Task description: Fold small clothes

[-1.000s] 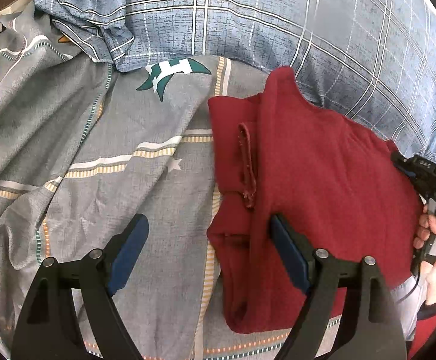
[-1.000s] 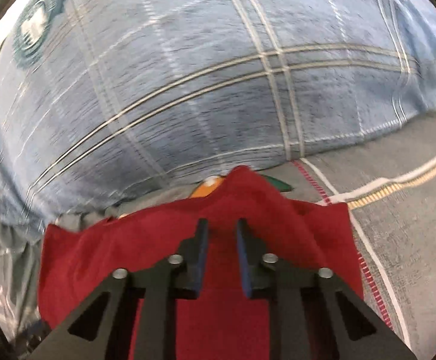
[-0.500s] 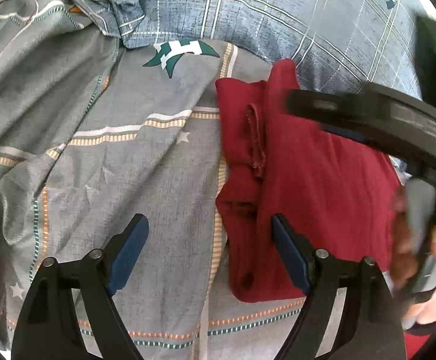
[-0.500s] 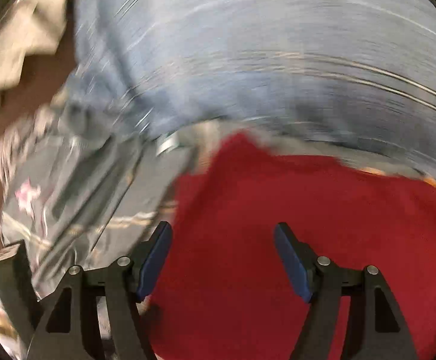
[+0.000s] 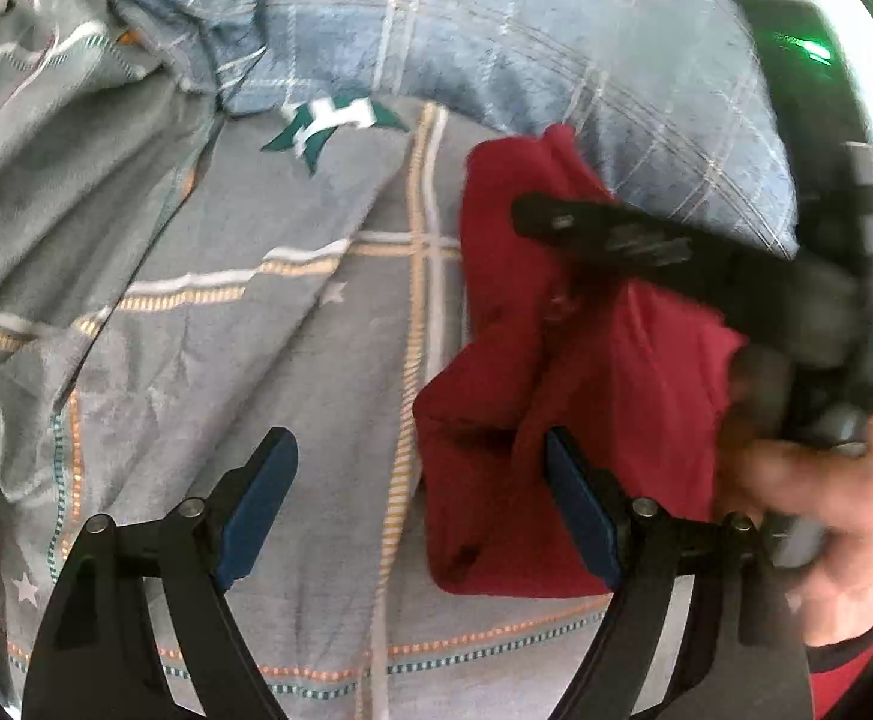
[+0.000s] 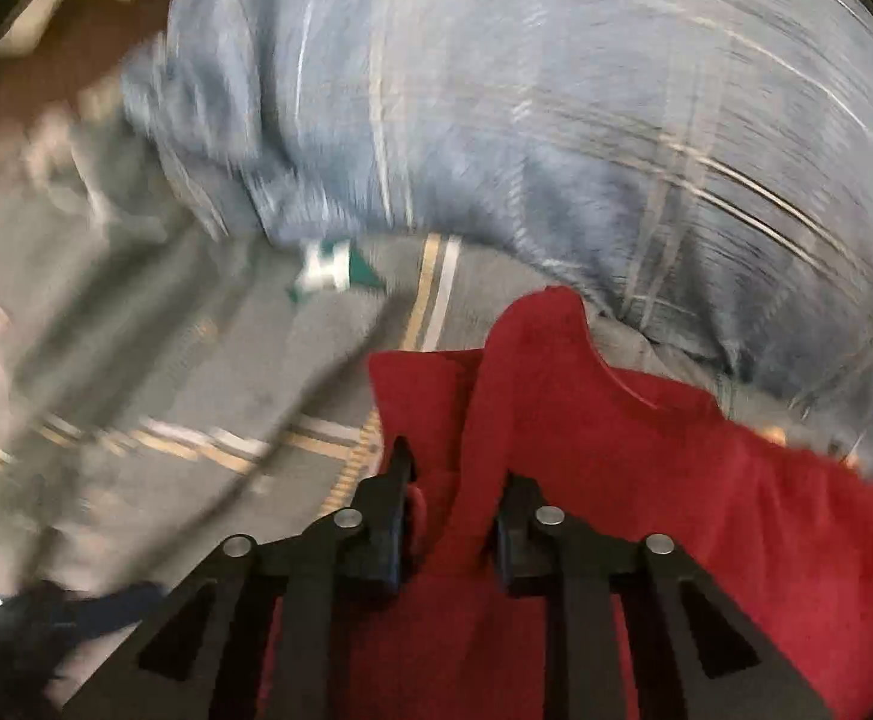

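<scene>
A small dark red garment (image 5: 592, 396) lies partly folded on a grey patterned bedsheet (image 5: 256, 360). My left gripper (image 5: 418, 510) is open and empty, low over the sheet, its right finger at the garment's left edge. My right gripper (image 6: 451, 516) is shut on a raised fold of the red garment (image 6: 646, 480) near its left edge. In the left wrist view the right gripper (image 5: 616, 240) reaches in from the right over the garment, held by a hand (image 5: 826, 516).
A blue plaid pillow (image 5: 496, 42) lies just behind the garment, also in the right wrist view (image 6: 556, 120). The grey sheet (image 6: 166, 360) is rumpled at the left, with a green emblem (image 5: 334, 120) printed near the pillow. The right wrist view is motion-blurred.
My right gripper opened, swung left across the garment and shut on a fold near its left edge, bunching the cloth. My left gripper stayed open and shifted slightly.
</scene>
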Motion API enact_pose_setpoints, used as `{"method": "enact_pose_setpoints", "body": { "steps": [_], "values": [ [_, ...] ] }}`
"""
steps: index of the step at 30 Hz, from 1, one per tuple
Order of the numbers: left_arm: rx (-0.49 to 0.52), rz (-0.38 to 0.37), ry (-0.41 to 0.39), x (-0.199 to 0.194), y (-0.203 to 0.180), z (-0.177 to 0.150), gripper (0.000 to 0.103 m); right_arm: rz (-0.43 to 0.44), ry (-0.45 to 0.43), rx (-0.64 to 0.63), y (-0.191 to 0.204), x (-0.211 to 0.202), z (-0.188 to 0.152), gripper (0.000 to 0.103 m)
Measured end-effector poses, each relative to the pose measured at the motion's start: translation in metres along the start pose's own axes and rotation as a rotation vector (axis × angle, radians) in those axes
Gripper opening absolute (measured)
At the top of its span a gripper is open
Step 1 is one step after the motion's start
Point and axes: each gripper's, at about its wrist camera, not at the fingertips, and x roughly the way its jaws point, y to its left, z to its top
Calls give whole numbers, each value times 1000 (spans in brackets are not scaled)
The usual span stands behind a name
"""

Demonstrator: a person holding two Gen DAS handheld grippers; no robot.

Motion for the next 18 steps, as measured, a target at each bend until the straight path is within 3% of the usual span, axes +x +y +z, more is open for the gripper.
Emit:
{"method": "enact_pose_setpoints", "body": {
  "steps": [7,13,18],
  "values": [
    [90,-18,-54,4,-33,3,84,154,-59,191,-58,-34,-5,18],
    [87,-36,-77,0,-27,17,83,182,-55,236,-78,-36,-14,18],
    [195,-21,-105,-7,-36,16,83,208,-57,238,-78,-36,-12,18]
  ]
}}
